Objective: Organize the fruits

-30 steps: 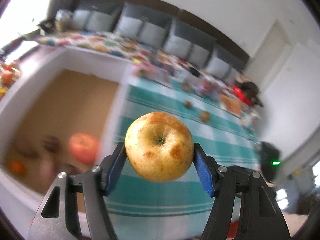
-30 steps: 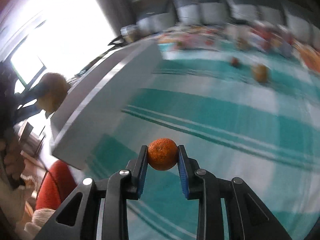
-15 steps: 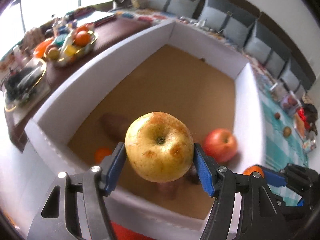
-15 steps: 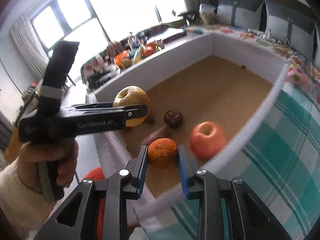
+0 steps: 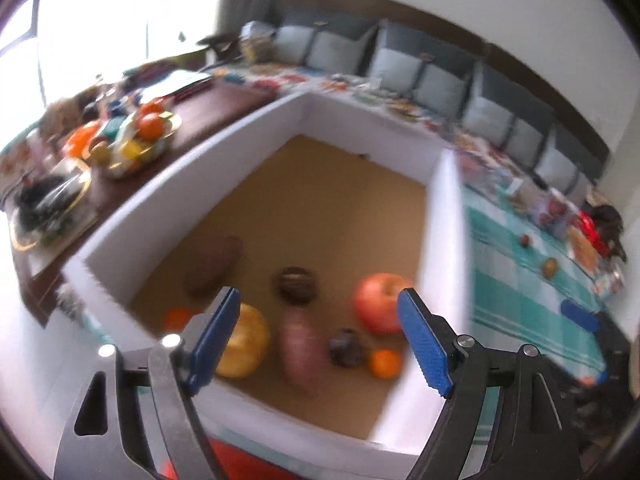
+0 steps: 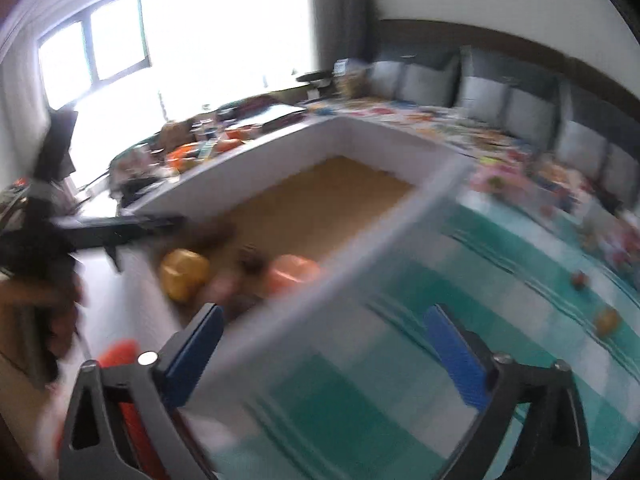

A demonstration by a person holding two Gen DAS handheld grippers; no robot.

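The white box (image 5: 256, 152) is the landmark. Only the left wrist view looks down onto its brown floor: a yellow apple (image 5: 242, 342) near the front wall, a sweet potato (image 5: 300, 344) beside it, a red apple (image 5: 380, 304) by the right wall, a small orange (image 5: 385, 363) in front of that, a second orange (image 5: 178, 317) at the front left, and three dark fruits too blurred to name. Only the right wrist view shows the person's hand (image 6: 60, 304) left of the box, and the teal checked surface (image 6: 500, 280) right of it, bearing two small fruits.

No writing can be read.

The left tool (image 5: 320, 340) has just been opening and is empty; a second ago it clamped the yellow apple. The right tool (image 6: 332, 352) has sprung fully wide, empty, over the box's right wall; before, it gripped the small orange.
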